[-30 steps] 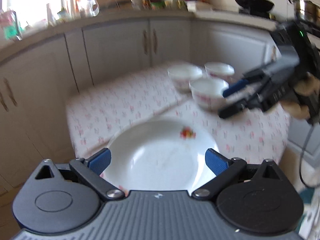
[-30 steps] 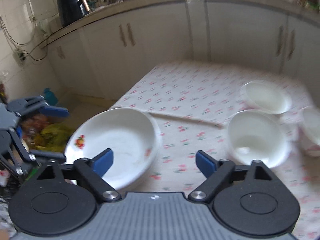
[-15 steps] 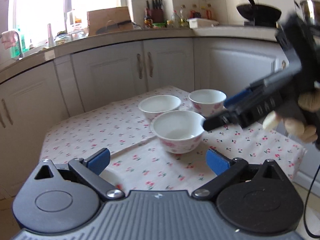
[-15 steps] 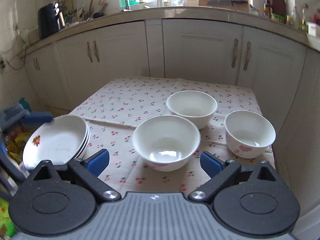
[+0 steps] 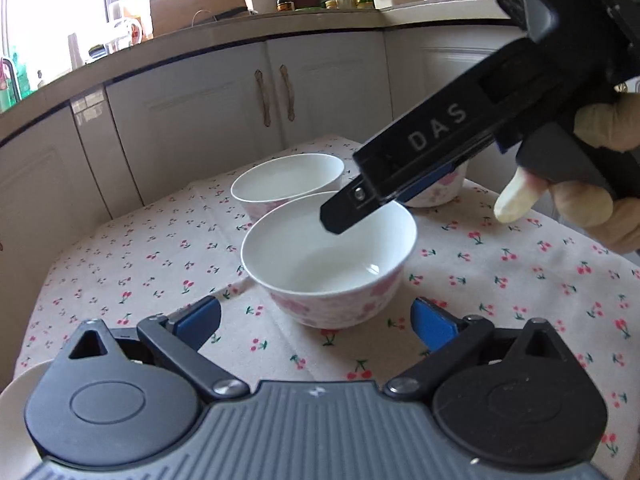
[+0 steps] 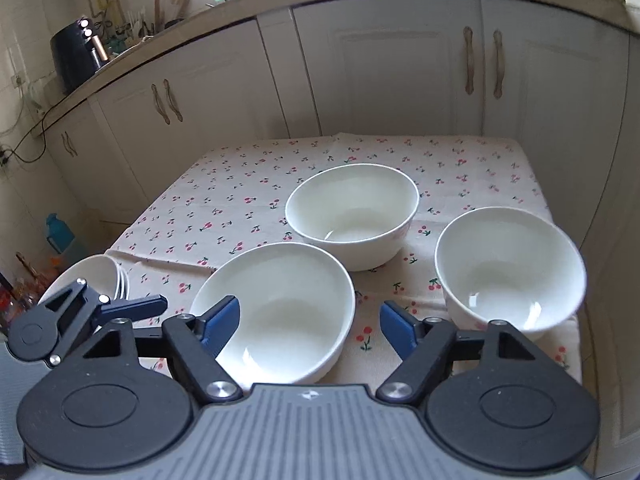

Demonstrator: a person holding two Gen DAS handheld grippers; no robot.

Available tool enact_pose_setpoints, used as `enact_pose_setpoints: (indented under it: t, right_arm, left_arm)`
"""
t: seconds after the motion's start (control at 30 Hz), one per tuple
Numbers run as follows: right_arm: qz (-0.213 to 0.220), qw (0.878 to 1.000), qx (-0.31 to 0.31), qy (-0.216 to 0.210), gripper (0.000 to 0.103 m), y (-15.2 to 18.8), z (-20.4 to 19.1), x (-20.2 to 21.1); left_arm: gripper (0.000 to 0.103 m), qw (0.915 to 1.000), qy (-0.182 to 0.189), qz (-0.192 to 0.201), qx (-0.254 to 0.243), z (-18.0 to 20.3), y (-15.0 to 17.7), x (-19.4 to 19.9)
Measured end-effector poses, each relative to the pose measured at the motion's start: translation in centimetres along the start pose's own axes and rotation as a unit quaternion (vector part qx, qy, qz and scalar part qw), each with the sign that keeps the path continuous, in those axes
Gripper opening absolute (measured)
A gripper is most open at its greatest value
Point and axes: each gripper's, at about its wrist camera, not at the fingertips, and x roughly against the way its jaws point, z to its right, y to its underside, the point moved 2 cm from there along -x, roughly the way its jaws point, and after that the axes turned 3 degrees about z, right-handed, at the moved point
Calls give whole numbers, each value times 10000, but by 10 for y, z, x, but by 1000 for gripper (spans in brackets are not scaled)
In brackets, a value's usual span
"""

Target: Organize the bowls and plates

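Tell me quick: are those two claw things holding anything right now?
Left gripper: open, holding nothing.
Right gripper: open, empty, just above the nearest bowl.

Three round white china bowls with pink flowers, upright, close together on the cloth; stack of white plates at the left edge

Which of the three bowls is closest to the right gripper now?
The near-left bowl, lying directly before the open right gripper. The rear bowl sits farther back, and the right-hand bowl stands off to the side.
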Motion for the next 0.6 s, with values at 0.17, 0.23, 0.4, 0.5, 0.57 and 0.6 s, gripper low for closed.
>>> enact_pose_setpoints:
  t: [0.17,0.23,0.4,0.5,0.57,0.6]
  right_arm:
    - [-142,9999,-42,-81,73,-3,5,-17]
    - [-155,9998,-42,-103,72,-4,4,-20]
    - [-191,9996,-13,-199,61,-4,1,-23]
    - [-179,9997,-6,-178,61,-3,-1,-23]
    - [-180,9997,-49,-185,61,-3,-1,-22]
    - [-176,9996,-72,-190,61,-3,-1,-21]
  left_arm:
    - [98,10000,84,17,28,-1,-3,-9]
    - [97,10000,93,-1,31,-1,-3,-12]
    - [92,9997,211,-29,114,0,-6,-19]
    - [89,9996,244,19,102,2,-6,-18]
    - [89,9996,251,0,105,2,-6,-17]
    - [89,9996,265,-19,122,2,-7,-16]
